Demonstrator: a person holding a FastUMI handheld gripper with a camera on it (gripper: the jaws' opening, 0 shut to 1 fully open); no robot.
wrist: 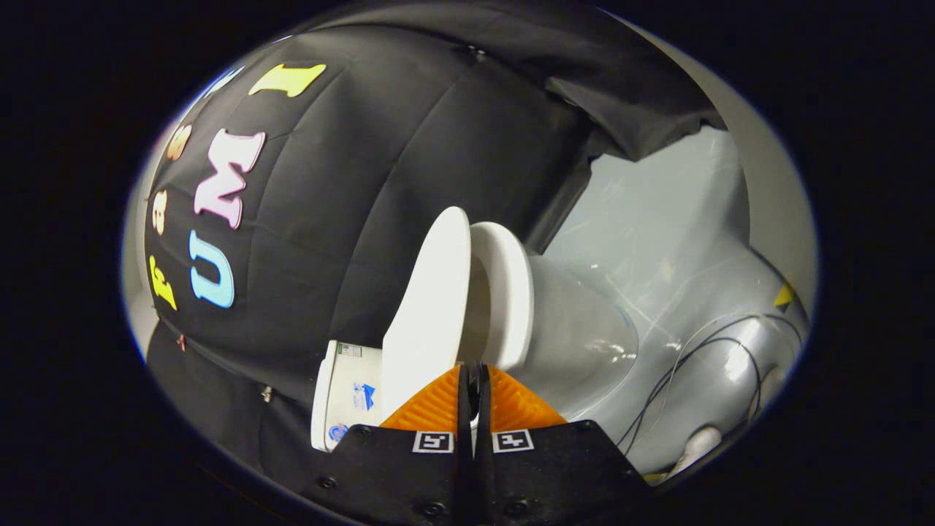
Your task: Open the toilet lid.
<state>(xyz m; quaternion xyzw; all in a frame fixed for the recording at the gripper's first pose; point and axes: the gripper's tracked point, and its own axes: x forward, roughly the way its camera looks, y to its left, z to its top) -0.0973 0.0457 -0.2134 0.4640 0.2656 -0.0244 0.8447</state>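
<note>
The view is rolled sideways. A white toilet stands just ahead of my fingers, with its tank (343, 398) beside the left finger. The white lid (431, 299) is lifted partly off the white seat (504, 292), and a dark gap shows between them. Under the seat the bowl (584, 343) swells out toward the floor. My gripper (473, 369) is shut, its fingertips pressed together at the lid's near rim, right where lid and seat part. I cannot tell whether any of the rim is pinched between them.
The booth's black cloth wall (350, 204) hangs behind the toilet. A glossy grey floor (657, 219) spreads beyond the bowl, with thin dark cables (701, 351) and a white object (701, 442) lying on it.
</note>
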